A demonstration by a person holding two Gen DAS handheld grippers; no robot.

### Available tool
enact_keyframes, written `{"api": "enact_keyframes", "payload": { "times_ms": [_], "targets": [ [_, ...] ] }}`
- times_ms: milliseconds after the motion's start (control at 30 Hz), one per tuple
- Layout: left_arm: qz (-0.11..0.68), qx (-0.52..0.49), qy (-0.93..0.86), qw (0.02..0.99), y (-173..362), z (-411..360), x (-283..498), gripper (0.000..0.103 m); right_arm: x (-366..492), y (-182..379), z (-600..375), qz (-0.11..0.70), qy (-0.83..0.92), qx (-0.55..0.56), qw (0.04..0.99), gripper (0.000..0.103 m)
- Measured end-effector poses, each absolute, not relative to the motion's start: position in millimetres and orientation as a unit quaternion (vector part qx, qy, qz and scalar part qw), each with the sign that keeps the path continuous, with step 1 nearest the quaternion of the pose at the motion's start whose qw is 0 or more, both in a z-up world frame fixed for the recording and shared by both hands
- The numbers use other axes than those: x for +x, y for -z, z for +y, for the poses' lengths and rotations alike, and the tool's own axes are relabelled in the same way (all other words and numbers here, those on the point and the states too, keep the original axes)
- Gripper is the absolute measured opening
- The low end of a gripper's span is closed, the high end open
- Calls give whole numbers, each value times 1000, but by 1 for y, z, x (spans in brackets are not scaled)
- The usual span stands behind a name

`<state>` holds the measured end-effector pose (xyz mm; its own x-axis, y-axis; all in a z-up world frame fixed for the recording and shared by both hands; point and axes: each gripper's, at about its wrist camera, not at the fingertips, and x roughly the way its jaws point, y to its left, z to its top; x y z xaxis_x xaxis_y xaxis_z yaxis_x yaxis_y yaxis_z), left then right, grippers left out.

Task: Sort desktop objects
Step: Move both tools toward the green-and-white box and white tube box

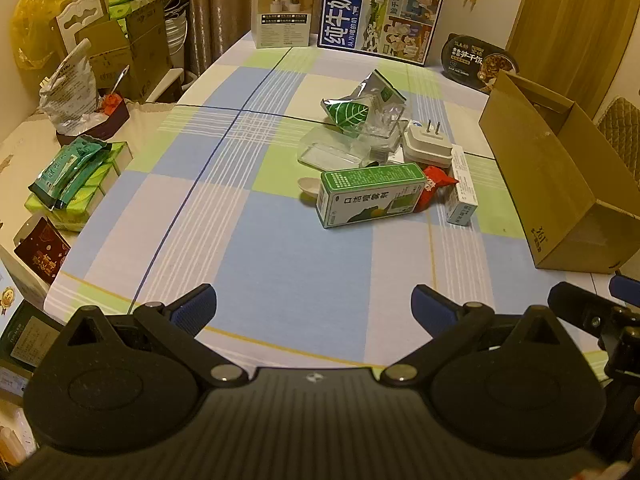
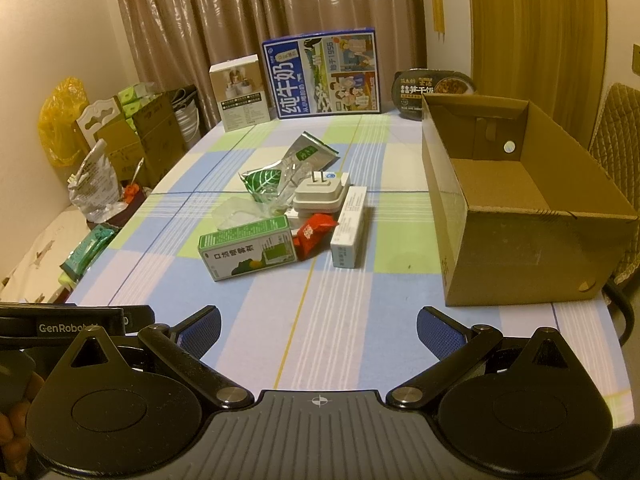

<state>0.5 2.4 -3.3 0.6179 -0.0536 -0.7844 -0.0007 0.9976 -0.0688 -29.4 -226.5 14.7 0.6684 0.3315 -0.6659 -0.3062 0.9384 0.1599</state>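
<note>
My left gripper (image 1: 314, 306) jaws spread wide, holding nothing | my right gripper (image 2: 319, 330) likewise released, above bench (image 2: 260, 344) | green box (image 2: 249, 248), red packet (image 2: 313, 235), plug (image 2: 322, 194) clustered mid-bench | cardboard box (image 2: 520, 236) right | curtains (image 2: 240, 20) behind.

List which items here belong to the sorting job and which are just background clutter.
For the job: green box, red packet, white plug adapter, slim white box, leaf pouch, cardboard box.

Lying about: milk carton, meal bowl, tissue packs.
</note>
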Motion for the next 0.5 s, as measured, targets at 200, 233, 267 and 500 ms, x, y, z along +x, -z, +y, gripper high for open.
{"api": "enact_keyframes", "payload": {
  "times_ms": [200,233,267,500],
  "targets": [
    [438,-33,14,898,4,2,1,102,-29,-12,-226,371,-175,16,912,101],
    [438,-33,13,898,4,2,1,102,-29,-12,-226,371,-175,16,912,101],
    [439,-34,12,898,4,3,1,102,-28,-12,-226,371,-175,16,912,101],
    [441,-35,12,897,5,3,2,102,-28,-9,-226,376,-174,15,910,101]
  ]
}}
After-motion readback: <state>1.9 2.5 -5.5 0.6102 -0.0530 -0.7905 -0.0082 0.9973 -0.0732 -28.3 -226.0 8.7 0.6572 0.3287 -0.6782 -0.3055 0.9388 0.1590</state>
